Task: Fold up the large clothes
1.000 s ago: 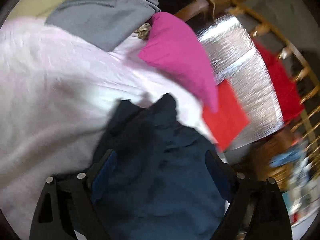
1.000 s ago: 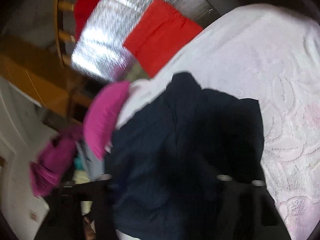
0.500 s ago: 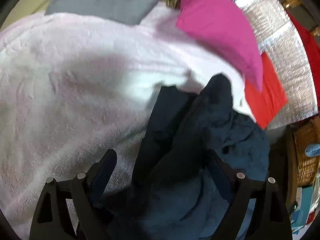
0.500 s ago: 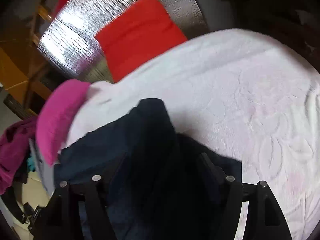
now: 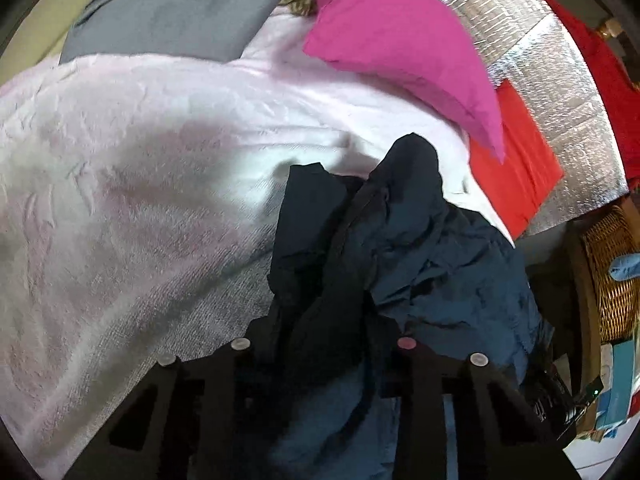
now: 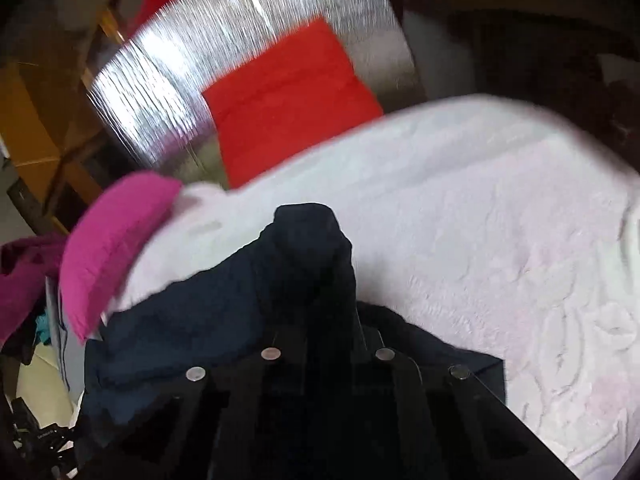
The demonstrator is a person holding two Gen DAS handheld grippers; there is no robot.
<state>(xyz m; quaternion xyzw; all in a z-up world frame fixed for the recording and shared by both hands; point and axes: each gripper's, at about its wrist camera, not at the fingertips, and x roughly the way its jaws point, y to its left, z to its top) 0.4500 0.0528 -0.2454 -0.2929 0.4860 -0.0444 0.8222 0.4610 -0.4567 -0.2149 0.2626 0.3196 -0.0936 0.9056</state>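
Both hand-held grippers pinching navy garment (bunched)

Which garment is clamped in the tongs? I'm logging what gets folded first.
The dark navy garment, crumpled on the pale pink blanket. The grey, magenta and red pieces lie farther off, untouched.

likely home bedroom: pale pink blanket, magenta pillow, wicker basket, clothes piled around.
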